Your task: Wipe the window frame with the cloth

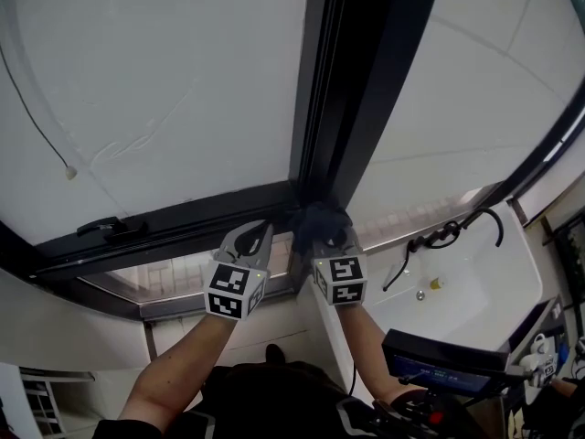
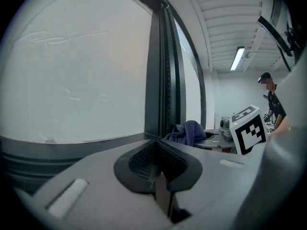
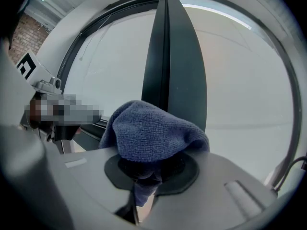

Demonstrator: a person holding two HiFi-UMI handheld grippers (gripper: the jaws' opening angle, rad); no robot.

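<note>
The dark window frame has an upright post (image 1: 352,90) that meets a lower rail (image 1: 183,222) just above my hands. My right gripper (image 1: 331,243) is shut on a dark blue cloth (image 1: 320,219), and the cloth is bunched against the foot of the post. In the right gripper view the cloth (image 3: 153,133) bulges over the shut right gripper (image 3: 153,164), with the post (image 3: 175,71) straight behind it. My left gripper (image 1: 249,243) is beside it at the rail. In the left gripper view the left gripper (image 2: 157,147) is shut and empty, and the cloth (image 2: 188,131) shows to its right.
A black latch handle (image 1: 110,229) sits on the rail at the left. A thin cord (image 1: 37,126) hangs over the left pane. Below right are a white basin (image 1: 475,291) and a black tap (image 1: 448,236). A person (image 2: 273,102) stands in the background.
</note>
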